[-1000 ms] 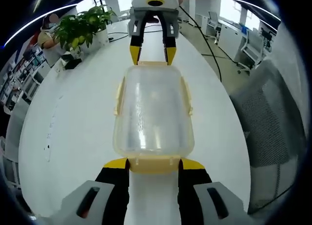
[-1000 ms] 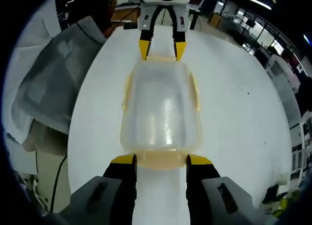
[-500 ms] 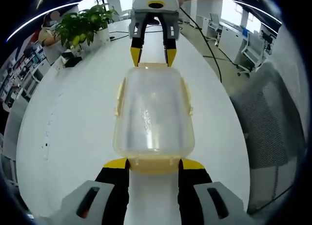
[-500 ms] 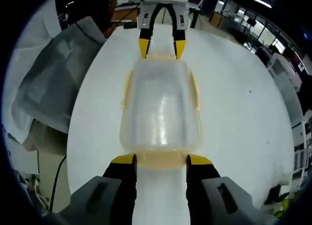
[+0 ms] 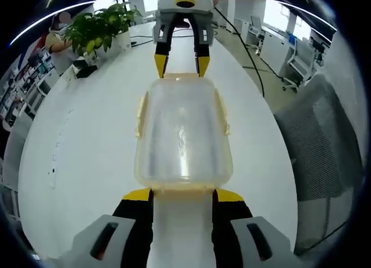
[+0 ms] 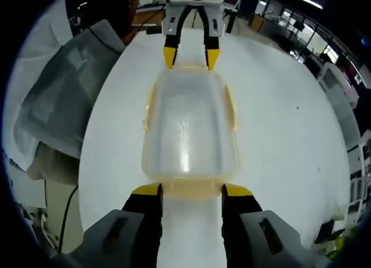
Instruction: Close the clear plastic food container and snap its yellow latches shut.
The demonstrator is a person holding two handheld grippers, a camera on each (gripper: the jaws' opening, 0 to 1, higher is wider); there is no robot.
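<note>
The clear plastic container (image 5: 182, 129) lies lid-on along the white table (image 5: 87, 140), with pale yellow latches (image 5: 141, 114) on its long sides. My left gripper (image 5: 183, 194) is open, its yellow-tipped jaws straddling the container's near end. My right gripper (image 5: 181, 64) is at the far end, open, tips against the rim. In the right gripper view the same container (image 6: 190, 129) runs away from my right gripper (image 6: 192, 190), whose open jaws flank the pale yellow end latch (image 6: 191, 188). The left gripper (image 6: 188, 56) meets the opposite end.
A potted plant (image 5: 95, 33) stands on the table at the far left. A grey mesh chair (image 5: 324, 140) sits beside the table's right edge, and the same chair (image 6: 64, 100) lies left of the table in the right gripper view. Cables (image 5: 237, 36) trail off the far end.
In the left gripper view the yellow end latch between my jaws no longer shows below the lid's edge. The right gripper's tips have shifted slightly at the far end.
</note>
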